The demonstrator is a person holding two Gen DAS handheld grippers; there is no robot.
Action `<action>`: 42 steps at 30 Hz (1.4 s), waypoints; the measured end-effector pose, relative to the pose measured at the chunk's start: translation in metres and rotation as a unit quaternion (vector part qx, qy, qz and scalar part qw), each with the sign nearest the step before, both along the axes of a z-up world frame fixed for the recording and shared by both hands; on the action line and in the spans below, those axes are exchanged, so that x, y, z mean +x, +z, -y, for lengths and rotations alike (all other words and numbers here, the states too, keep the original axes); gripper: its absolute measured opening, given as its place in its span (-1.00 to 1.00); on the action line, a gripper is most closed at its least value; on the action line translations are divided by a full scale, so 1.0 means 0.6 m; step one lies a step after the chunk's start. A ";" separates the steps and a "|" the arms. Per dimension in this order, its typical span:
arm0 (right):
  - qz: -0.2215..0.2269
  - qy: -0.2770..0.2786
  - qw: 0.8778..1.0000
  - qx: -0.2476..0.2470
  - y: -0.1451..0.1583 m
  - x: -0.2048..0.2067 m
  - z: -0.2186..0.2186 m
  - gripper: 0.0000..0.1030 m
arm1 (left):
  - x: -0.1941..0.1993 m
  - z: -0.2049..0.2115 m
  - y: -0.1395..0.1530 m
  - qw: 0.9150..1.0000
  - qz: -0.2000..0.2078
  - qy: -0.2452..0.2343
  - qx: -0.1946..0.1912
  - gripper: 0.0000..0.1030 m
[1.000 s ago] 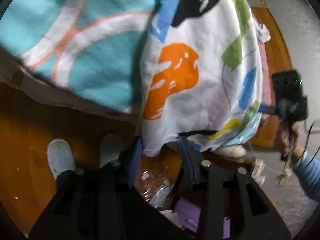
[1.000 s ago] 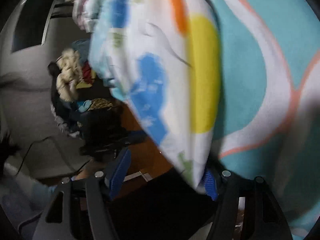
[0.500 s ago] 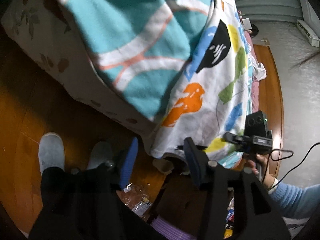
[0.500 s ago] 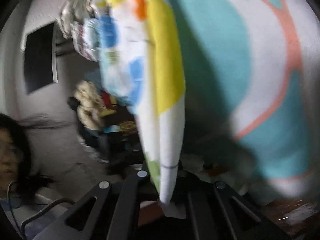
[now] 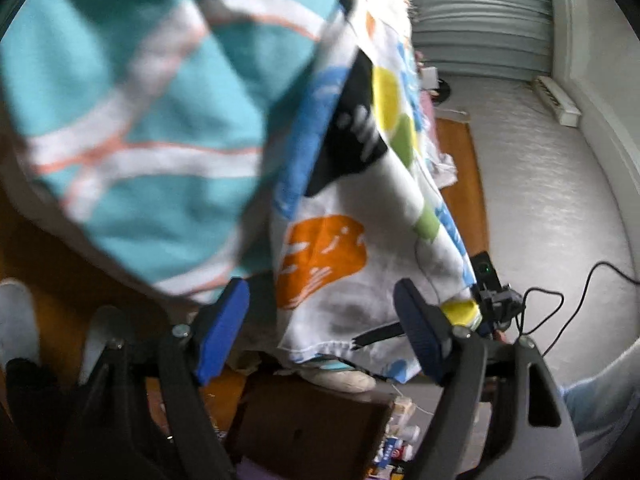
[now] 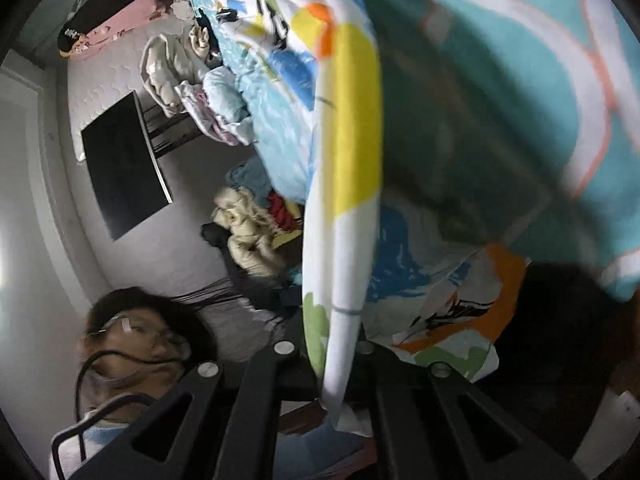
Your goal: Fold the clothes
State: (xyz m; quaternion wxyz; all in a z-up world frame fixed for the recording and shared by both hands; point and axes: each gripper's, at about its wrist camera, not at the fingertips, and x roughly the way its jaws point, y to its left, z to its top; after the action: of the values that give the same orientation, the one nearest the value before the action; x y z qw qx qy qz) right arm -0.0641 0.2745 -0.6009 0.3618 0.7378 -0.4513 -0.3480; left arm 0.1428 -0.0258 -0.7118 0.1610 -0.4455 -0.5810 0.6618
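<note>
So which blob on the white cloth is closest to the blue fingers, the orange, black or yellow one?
The orange blob: it sits lowest on the white cloth, just above the open left gripper. Black and yellow sit higher.

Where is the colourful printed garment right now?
The printed garment hangs between the left gripper's open fingers beside the teal blanket, its far edge pinched in the right gripper.

You are in a lived-in bedroom: a teal blanket (image 5: 132, 128) covers the bed, loose clothes pile (image 6: 256, 224) up nearby, a dark screen (image 6: 124, 164) hangs on the wall, and the floor (image 5: 460, 184) is wooden.
</note>
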 end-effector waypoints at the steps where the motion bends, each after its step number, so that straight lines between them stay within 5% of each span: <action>1: 0.008 -0.007 1.000 -0.004 0.004 0.001 -0.010 -0.96 | -0.005 -0.004 -0.008 1.000 -0.002 -0.001 0.011 0.50; 14: 0.035 -0.037 0.998 -0.029 0.078 -0.028 0.019 -0.95 | -0.016 0.012 -0.046 0.994 -0.034 0.034 0.093 0.51; 24: 0.036 -0.035 0.998 -0.031 0.098 -0.036 0.012 -0.95 | -0.081 0.056 -0.035 0.976 -0.113 0.079 0.166 0.51; 36: 0.044 -0.059 0.996 -0.055 0.101 -0.033 -0.023 -0.94 | -0.131 0.171 -0.040 0.965 -0.141 0.119 0.185 0.51; 42: 0.034 -0.046 0.996 -0.071 0.109 -0.024 -0.019 -0.94 | -0.140 0.182 -0.029 0.973 -0.120 0.117 0.157 0.52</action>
State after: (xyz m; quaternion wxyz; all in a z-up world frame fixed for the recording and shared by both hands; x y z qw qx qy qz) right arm -0.0787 0.2859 -0.5357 0.3811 0.7001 -0.5204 -0.3064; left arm 0.0585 -0.1351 -0.7290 0.2188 -0.2606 -0.7024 0.6251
